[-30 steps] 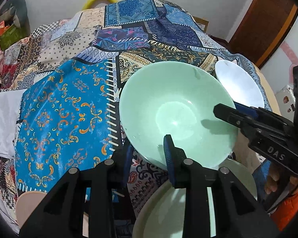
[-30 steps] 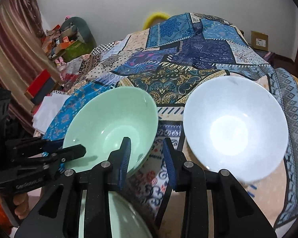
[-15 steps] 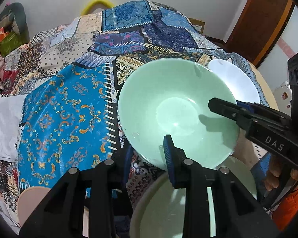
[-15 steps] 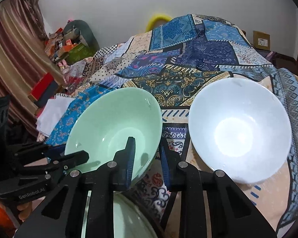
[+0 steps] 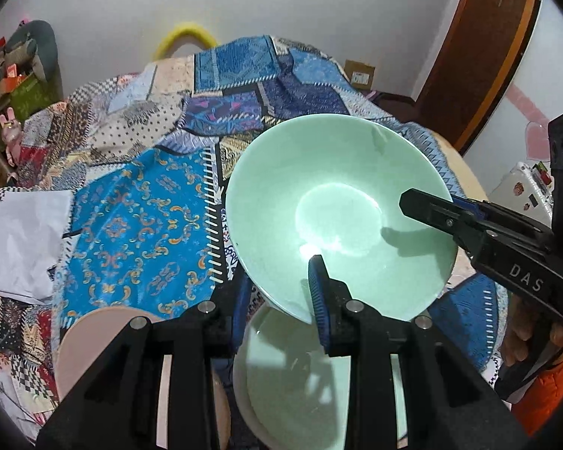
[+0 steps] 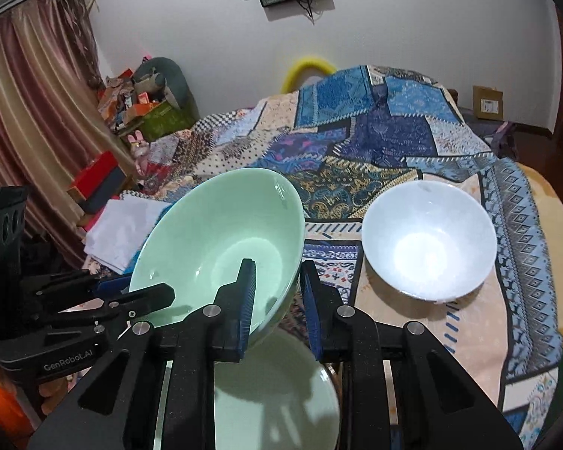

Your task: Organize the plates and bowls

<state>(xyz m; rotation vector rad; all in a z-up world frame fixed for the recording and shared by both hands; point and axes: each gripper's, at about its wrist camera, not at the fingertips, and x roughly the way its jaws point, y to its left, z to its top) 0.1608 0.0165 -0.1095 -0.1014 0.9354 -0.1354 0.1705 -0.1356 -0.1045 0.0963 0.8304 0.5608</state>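
Only in the right wrist view: white bowl [image 6: 429, 240] on the patchwork cloth [image 6: 394, 142], apart from the rest. Only in the left: pink plate [image 5: 94, 341]. Green bowl [image 5: 337, 217] raised, tilted above the green plate [image 5: 292, 382], rim pinched by left gripper [image 5: 277, 292] and right gripper [image 6: 277, 296], reaching in from opposite sides.

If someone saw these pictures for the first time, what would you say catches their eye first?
First, the pale green bowl, tilted and lifted above a green plate, with the left gripper and right gripper each pinching its rim. Next, the white bowl sitting alone to the right on the busy blue patchwork cloth. A pink plate peeks in at the lower left.
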